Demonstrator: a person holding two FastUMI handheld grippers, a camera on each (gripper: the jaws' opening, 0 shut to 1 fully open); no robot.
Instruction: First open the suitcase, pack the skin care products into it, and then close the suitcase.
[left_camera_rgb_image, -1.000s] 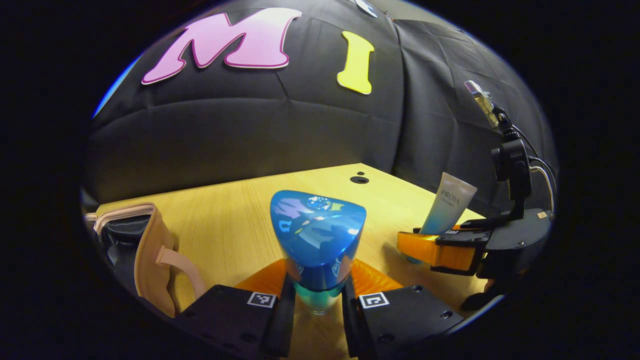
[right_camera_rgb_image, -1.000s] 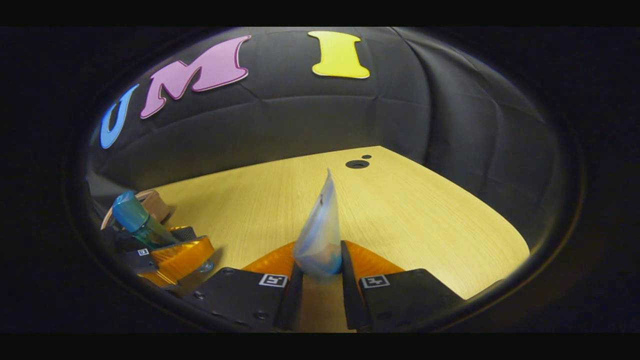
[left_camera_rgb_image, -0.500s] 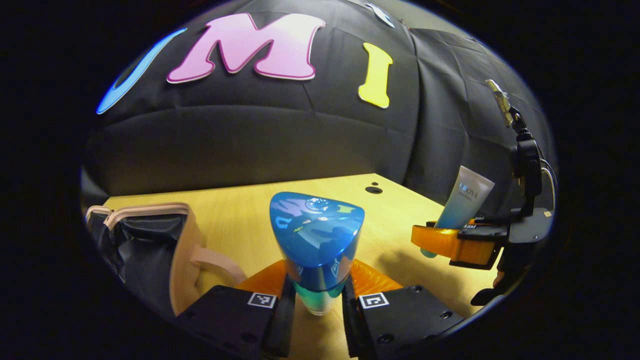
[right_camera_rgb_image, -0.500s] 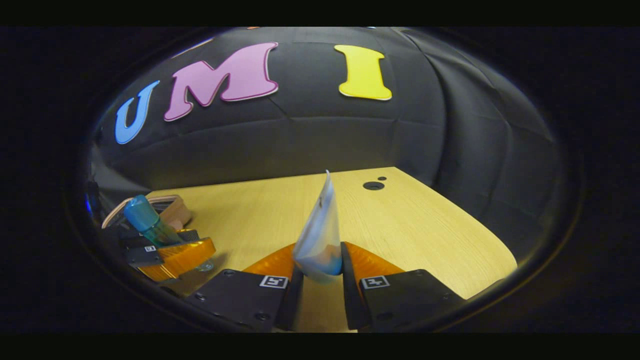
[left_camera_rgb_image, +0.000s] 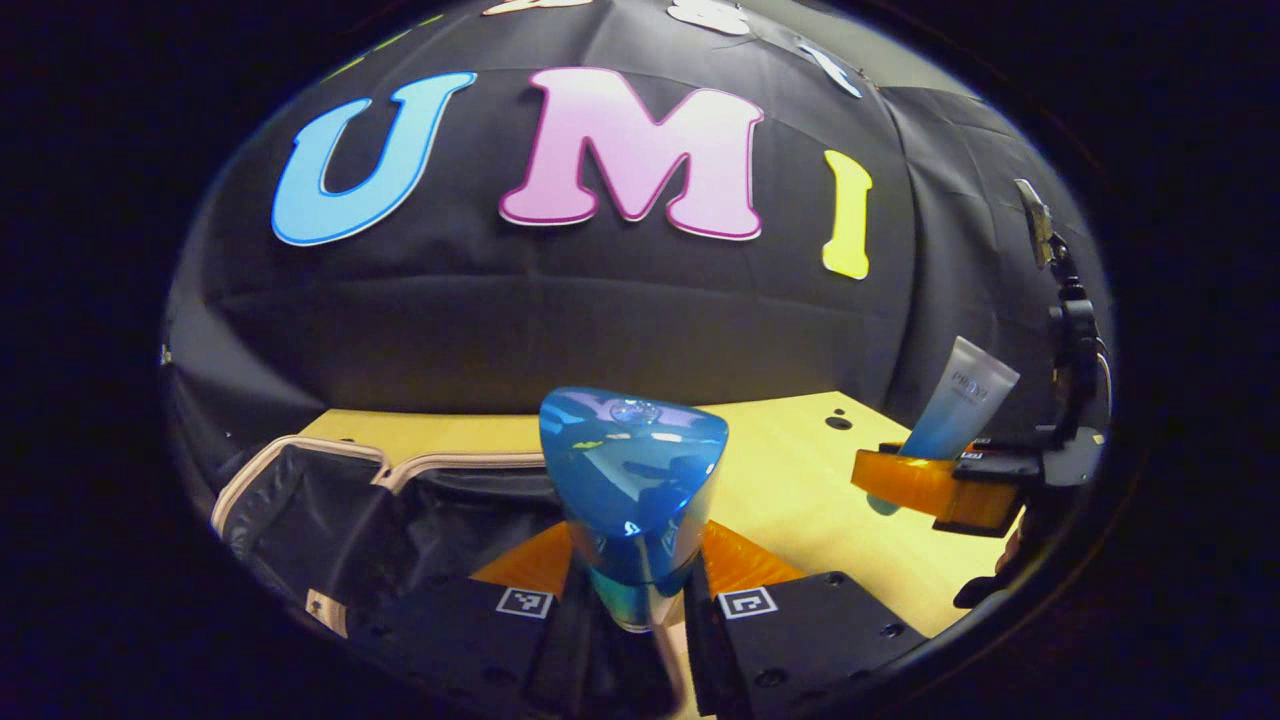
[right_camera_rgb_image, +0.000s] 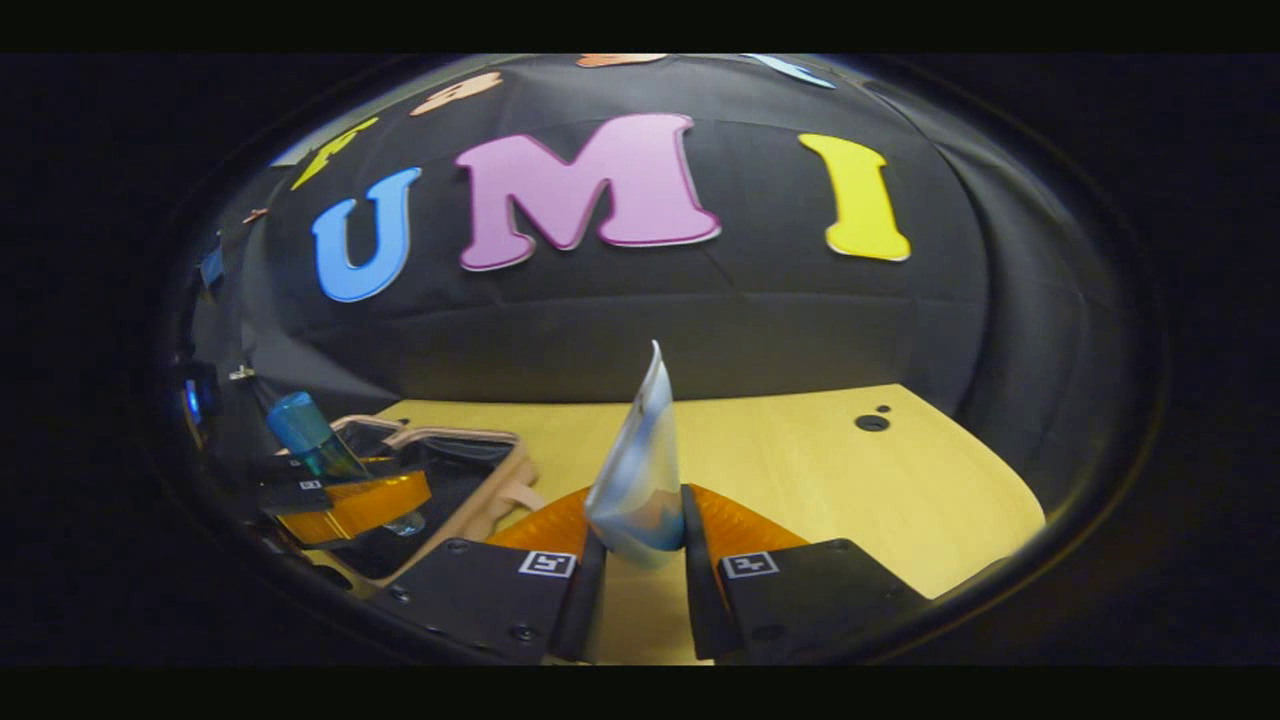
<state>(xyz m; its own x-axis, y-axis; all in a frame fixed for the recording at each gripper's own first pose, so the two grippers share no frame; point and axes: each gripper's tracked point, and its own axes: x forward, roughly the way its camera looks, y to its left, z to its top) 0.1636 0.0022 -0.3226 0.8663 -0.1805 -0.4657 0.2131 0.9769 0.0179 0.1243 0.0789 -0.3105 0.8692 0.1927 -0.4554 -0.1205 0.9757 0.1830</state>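
My left gripper (left_camera_rgb_image: 634, 590) is shut on a bottle with a glossy blue cap (left_camera_rgb_image: 633, 470), held upright over the open suitcase (left_camera_rgb_image: 330, 500). The suitcase is beige-trimmed with a black lining and lies open on the wooden table, low and left in the left gripper view. My right gripper (right_camera_rgb_image: 637, 545) is shut on a pale white-and-blue tube (right_camera_rgb_image: 640, 470), held upright above the table. In the right gripper view the suitcase (right_camera_rgb_image: 470, 480) sits at the left, with the left gripper (right_camera_rgb_image: 350, 500) and its blue-capped bottle (right_camera_rgb_image: 305, 435) over it. The right gripper (left_camera_rgb_image: 940, 485) with the tube (left_camera_rgb_image: 960, 395) shows at the right of the left gripper view.
The light wooden table (right_camera_rgb_image: 800, 480) stretches to the right, with a round cable hole (right_camera_rgb_image: 871, 422) near its far edge. The black cloth wall rises close behind the table. A dark camera mount (left_camera_rgb_image: 1070, 330) stands on the right gripper.
Both grippers have swung left and lifted. The open suitcase has come under the left gripper's bottle and nearer in the right gripper view. Both holds are unchanged.
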